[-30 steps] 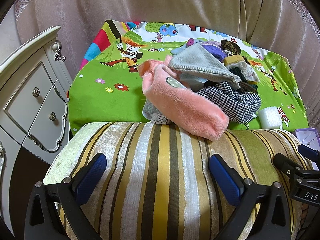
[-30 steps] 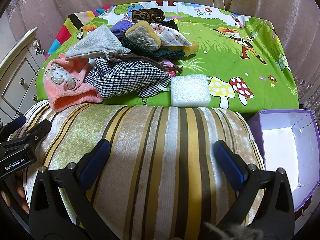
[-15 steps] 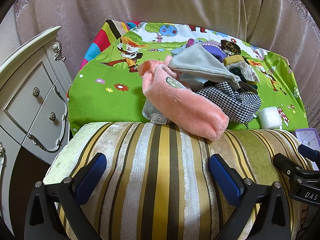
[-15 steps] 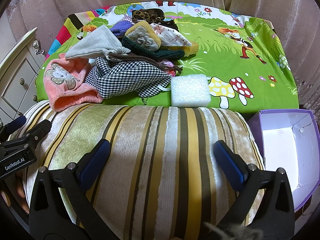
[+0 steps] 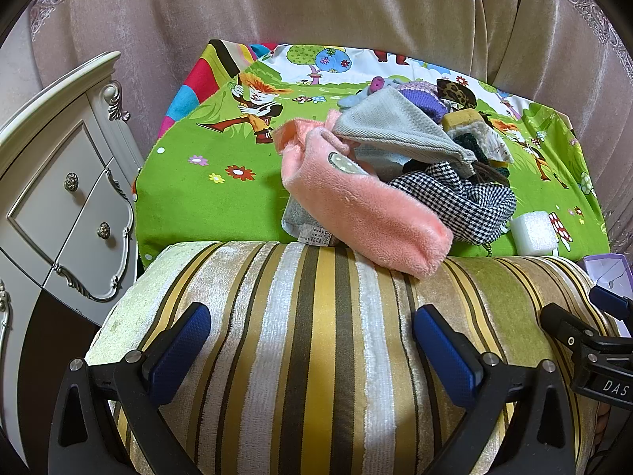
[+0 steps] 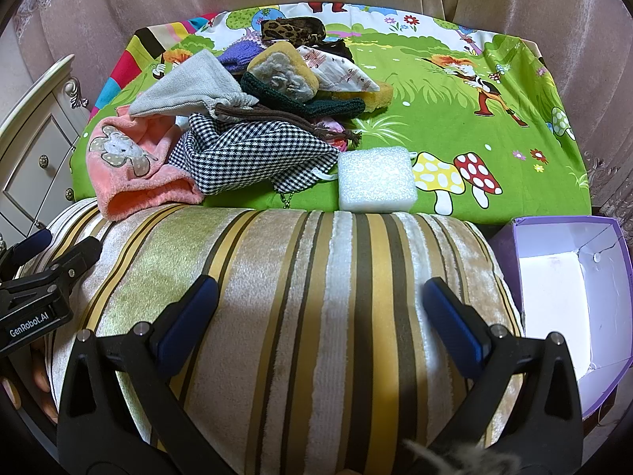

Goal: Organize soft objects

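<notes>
You held the left gripper (image 5: pixel 312 340) over the striped cushion (image 5: pixel 324 356), its blue-padded fingers (image 5: pixel 180 350) spread wide with nothing between them but the velvet stripes below. Your right gripper (image 6: pixel 320 316) sat the same way over the same cushion, fingers (image 6: pixel 455 332) wide apart and holding nothing (each tool showed at the edge of the other's camera, side by side).

The soft things lay heaped on the worktop (image 6: pixel 435 91), which was covered by a green cartoon cloth, just past the cushion's far edge. In your left view the pile sat at about 1 o'clock: a pink plush pouch (image 5: pixel 364 213) lay nearest, its lower end resting on the cushion's edge, with a grey herringbone drawstring bag (image 5: pixel 391 130) on top of it and a black-and-white checked bag (image 5: pixel 463 202) touching its right side. In your right view the pile sat at about 11 o'clock, and behind the checked bag were a yellow sponge (image 6: pixel 283 69), a dark green knit piece (image 6: pixel 316 105), a purple knit item (image 6: pixel 241 53) and a leopard-print pouch (image 6: pixel 292 27). A white foam block (image 6: pixel 376 180) sat at 12 o'clock, touching the cushion's far edge.

An open purple box (image 6: pixel 569 281) with a white inside stood at 3 o'clock in your right view, beside the cushion. A white drawer cabinet (image 5: pixel 59 198) stood at 9 o'clock in your left view, with a pink curtain (image 5: pixel 316 8) behind everything.
</notes>
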`<control>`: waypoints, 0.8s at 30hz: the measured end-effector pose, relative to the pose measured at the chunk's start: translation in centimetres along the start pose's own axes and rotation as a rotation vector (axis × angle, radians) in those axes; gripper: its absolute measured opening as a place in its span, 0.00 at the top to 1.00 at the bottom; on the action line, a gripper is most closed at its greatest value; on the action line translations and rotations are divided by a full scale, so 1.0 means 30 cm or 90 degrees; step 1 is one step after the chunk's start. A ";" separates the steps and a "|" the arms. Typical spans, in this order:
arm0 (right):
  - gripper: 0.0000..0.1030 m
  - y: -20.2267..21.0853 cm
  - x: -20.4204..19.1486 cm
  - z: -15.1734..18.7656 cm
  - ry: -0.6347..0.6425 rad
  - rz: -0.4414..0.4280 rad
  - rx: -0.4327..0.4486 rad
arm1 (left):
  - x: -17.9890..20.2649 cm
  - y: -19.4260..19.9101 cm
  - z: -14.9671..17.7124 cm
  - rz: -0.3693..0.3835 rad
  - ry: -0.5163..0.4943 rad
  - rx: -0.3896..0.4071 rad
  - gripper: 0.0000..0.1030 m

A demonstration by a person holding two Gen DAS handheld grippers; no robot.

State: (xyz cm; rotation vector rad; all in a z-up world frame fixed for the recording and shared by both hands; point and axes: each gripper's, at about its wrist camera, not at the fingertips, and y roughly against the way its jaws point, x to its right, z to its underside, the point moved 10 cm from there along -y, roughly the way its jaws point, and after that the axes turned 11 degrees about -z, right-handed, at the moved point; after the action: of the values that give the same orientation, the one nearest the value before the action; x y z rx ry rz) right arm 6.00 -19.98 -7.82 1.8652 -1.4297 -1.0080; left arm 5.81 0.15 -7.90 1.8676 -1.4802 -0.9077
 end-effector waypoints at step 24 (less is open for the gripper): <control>0.00 0.003 0.005 -0.001 -0.004 -0.007 0.005 | -0.004 0.030 -0.015 0.003 0.004 0.017 0.00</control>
State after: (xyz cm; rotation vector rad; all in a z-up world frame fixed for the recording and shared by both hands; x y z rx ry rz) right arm 6.01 -20.16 -7.78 1.8790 -1.4293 -1.0155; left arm 5.63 0.09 -6.89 1.8842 -1.4983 -0.8830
